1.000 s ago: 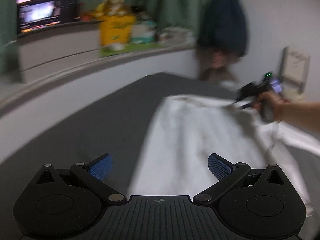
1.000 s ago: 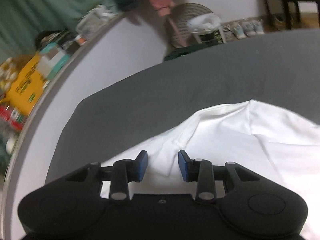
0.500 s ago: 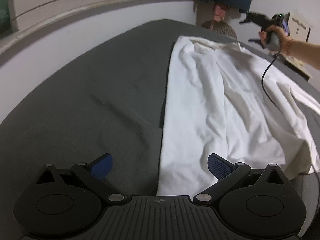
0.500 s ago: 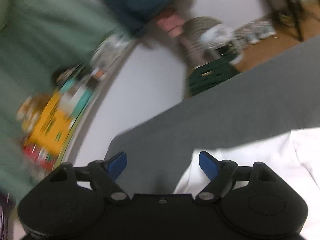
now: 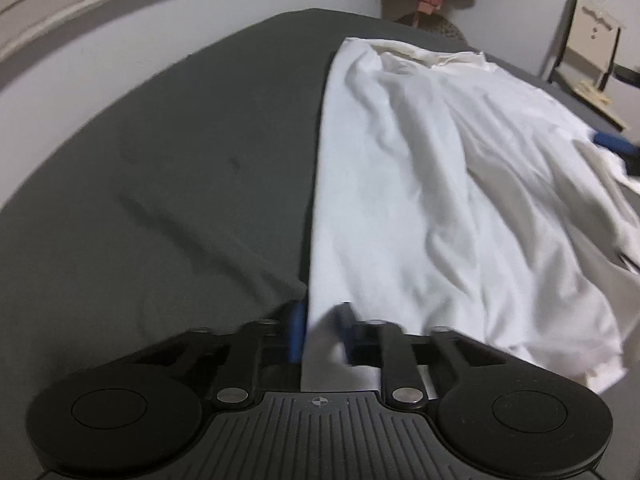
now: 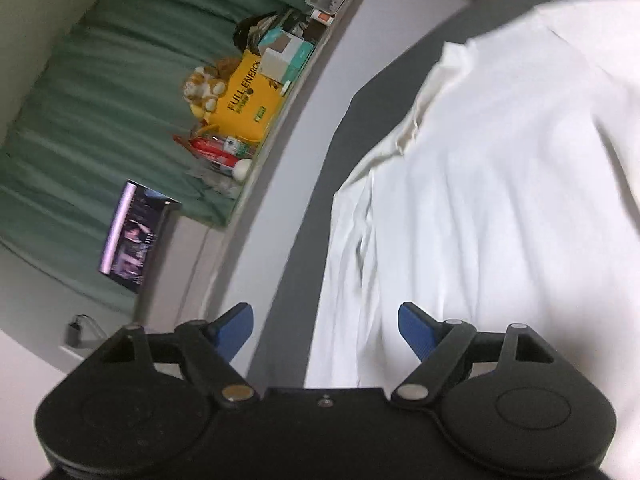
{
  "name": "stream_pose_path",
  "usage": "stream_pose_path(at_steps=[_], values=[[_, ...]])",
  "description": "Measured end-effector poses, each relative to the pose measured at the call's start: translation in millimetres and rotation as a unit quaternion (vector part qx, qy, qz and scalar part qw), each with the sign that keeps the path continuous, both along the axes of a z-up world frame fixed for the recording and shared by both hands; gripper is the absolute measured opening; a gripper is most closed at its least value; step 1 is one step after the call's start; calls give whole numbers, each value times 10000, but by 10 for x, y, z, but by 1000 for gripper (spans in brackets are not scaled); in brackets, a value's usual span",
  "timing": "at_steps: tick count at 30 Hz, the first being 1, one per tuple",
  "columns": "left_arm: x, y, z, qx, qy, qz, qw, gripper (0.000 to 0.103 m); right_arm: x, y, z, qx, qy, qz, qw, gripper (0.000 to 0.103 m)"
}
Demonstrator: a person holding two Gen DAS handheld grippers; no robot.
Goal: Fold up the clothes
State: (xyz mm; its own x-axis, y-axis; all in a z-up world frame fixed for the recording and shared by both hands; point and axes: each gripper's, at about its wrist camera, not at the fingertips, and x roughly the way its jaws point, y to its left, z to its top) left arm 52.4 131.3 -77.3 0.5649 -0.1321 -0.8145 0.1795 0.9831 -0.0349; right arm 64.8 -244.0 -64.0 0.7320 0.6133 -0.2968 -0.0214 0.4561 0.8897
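We saw the left hand-held gripper (image 5: 318, 330), its jaws having just closed, pinching the near left corner of the crumpled white cotton garment (image 5: 440, 184), which lay stretched ahead of it over the dark grey bed sheet (image 5: 180, 168). The right hand-held gripper (image 6: 326, 330) stood spread wide, its blue pads (image 6: 414, 330) empty, the garment's edge just ahead of them.

A yellow printed cardboard box (image 6: 246, 98) is sitting on the long pale ledge (image 6: 276, 136), an orange plush toy (image 6: 202, 88) just beside it. A lit rectangular screen (image 6: 134, 236) is glowing before the green pleated curtain (image 6: 100, 120).
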Motion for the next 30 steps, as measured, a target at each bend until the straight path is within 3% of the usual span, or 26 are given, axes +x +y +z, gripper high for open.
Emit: stream_pose_path(at_steps=[4, 8, 10, 13, 16, 20, 23, 26, 30], values=[[-10, -29, 89, 273, -65, -64, 9996, 1, -354, -26, -295, 483, 48, -373, 9981, 80], [140, 207, 268, 613, -304, 316, 9972, 0, -367, -47, -567, 836, 593, -492, 9935, 80], [280, 394, 370, 853, -486, 593, 9934, 0, -300, 33, -592, 662, 650, -236, 9954, 80], [585, 632, 513, 1292, -735, 884, 9849, 0, -281, 209, -555, 230, 344, 123, 9991, 80], [900, 866, 584, 1562, -636, 1206, 9783, 1, -281, 375, -502, -38, 193, 389, 9990, 80], [1009, 1134, 510, 804, -161, 1609, 9836, 1, -377, 539, -398, -482, -39, 728, 9962, 80], [896, 1319, 404, 100, 38, 1964, 9805, 7, -453, 675, -251, -987, -328, 1017, 9894, 80], [685, 1466, 330, -509, 92, 2123, 9758, 8, -504, 920, -96, -1561, -646, 1375, 9760, 80], [330, 1582, 290, -1051, 17, 2015, 9738, 8, -564, 1151, 9, -1759, -868, 1676, 9661, 80]])
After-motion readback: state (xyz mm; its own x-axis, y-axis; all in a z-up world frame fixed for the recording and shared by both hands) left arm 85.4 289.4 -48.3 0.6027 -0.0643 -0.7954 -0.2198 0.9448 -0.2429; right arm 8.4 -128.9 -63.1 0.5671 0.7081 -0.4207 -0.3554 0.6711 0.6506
